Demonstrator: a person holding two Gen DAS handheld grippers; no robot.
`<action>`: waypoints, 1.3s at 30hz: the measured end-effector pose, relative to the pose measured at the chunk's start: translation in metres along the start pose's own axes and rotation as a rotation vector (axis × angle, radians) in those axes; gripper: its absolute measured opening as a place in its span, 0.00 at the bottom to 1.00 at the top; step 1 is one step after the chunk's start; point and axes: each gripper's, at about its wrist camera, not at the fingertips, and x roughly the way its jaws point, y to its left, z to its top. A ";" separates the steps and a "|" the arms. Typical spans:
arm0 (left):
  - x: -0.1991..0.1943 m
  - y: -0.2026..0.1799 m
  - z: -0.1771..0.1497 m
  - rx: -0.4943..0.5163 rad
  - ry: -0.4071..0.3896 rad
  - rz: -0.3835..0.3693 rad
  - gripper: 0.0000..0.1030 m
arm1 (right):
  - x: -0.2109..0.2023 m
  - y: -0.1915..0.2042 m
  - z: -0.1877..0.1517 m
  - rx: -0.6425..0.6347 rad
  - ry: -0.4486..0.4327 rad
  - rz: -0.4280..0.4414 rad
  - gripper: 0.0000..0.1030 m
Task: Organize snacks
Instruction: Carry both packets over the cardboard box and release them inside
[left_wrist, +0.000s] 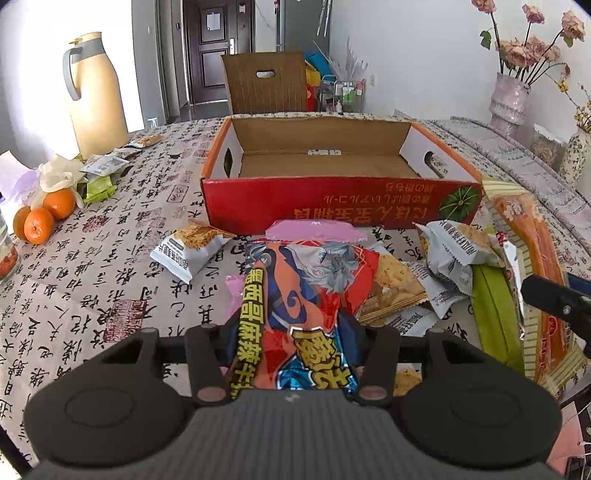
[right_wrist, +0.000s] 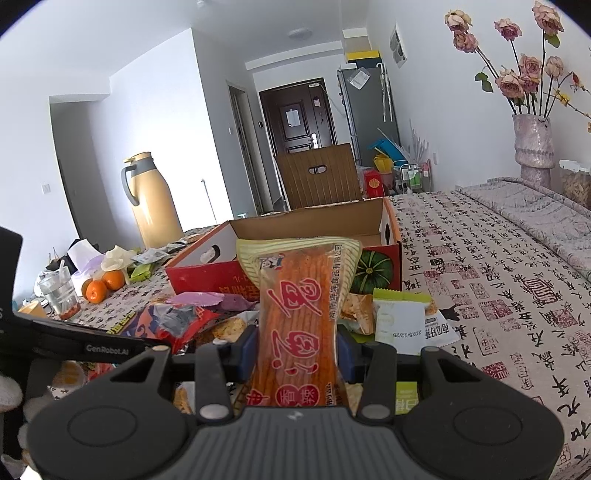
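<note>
My left gripper (left_wrist: 291, 354) is shut on a red and blue chip bag (left_wrist: 306, 295) with yellow lettering, held above the snack pile. My right gripper (right_wrist: 297, 354) is shut on a long orange spicy-stick pack (right_wrist: 299, 314), which also shows in the left wrist view (left_wrist: 532, 258) at the right. An open red cardboard box (left_wrist: 332, 203) with an empty brown floor stands just beyond the pile; it also shows in the right wrist view (right_wrist: 207, 273). Small white cracker packets (left_wrist: 192, 247) and a green packet (right_wrist: 399, 317) lie on the tablecloth.
A beige thermos jug (left_wrist: 96, 96) stands at the back left. Oranges (left_wrist: 48, 218) and wrappers lie at the left. A vase with dried roses (right_wrist: 532, 147) stands at the back right. A brown chair (left_wrist: 266, 85) is behind the box.
</note>
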 end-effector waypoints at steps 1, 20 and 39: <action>-0.003 0.000 0.000 0.000 -0.008 -0.002 0.50 | 0.000 0.000 0.000 0.000 -0.002 0.000 0.41; -0.034 -0.002 0.076 -0.029 -0.217 -0.004 0.50 | 0.026 -0.008 0.063 -0.020 -0.068 0.002 0.42; 0.064 -0.001 0.186 -0.075 -0.175 0.080 0.50 | 0.183 -0.026 0.175 0.008 0.064 -0.114 0.42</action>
